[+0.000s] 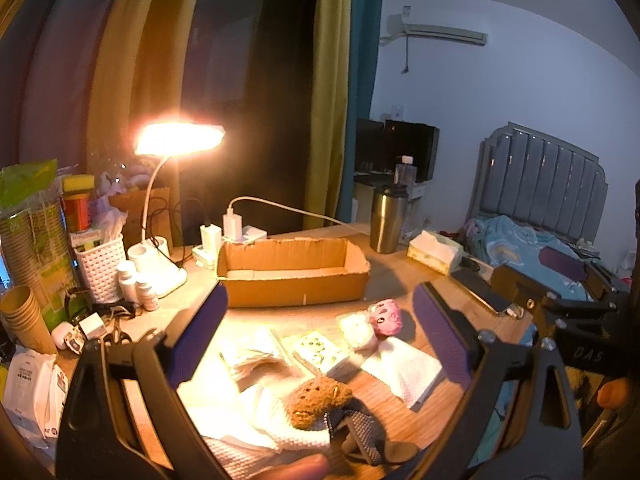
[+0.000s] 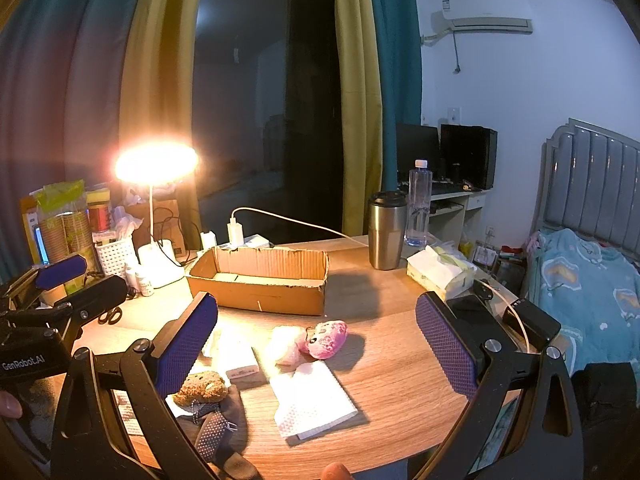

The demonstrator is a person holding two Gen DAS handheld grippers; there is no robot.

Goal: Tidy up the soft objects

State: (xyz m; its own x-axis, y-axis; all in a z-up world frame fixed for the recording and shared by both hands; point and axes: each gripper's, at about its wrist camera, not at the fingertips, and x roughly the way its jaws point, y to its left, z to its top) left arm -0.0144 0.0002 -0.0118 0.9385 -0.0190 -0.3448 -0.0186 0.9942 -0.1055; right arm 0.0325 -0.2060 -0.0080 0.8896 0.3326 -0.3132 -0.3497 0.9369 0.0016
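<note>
An open cardboard box (image 1: pixel 292 272) (image 2: pixel 260 280) stands mid-table. In front of it lie a pink plush toy (image 1: pixel 386 316) (image 2: pixel 326 338), a white fluffy piece (image 1: pixel 358 330) (image 2: pixel 286 344), a folded white cloth (image 1: pixel 404 370) (image 2: pixel 312 398), a green-patterned tissue pack (image 1: pixel 320 350) and a brown plush bear (image 1: pixel 318 402) (image 2: pixel 202 388) on a white towel (image 1: pixel 256 420) beside a dotted grey fabric piece (image 1: pixel 360 432). My left gripper (image 1: pixel 320 332) hovers open over the pile, nothing between its purple pads. My right gripper (image 2: pixel 316 344) hovers open, nearer the pink plush, and holds nothing.
A lit desk lamp (image 1: pixel 180 138), a white basket (image 1: pixel 102 264), paper cups (image 1: pixel 24 316) and small bottles crowd the left. A steel tumbler (image 2: pixel 386 232), a water bottle (image 2: pixel 418 204), a tissue box (image 2: pixel 440 274) and a phone (image 1: pixel 484 292) sit at right. A bed (image 2: pixel 592 280) lies beyond.
</note>
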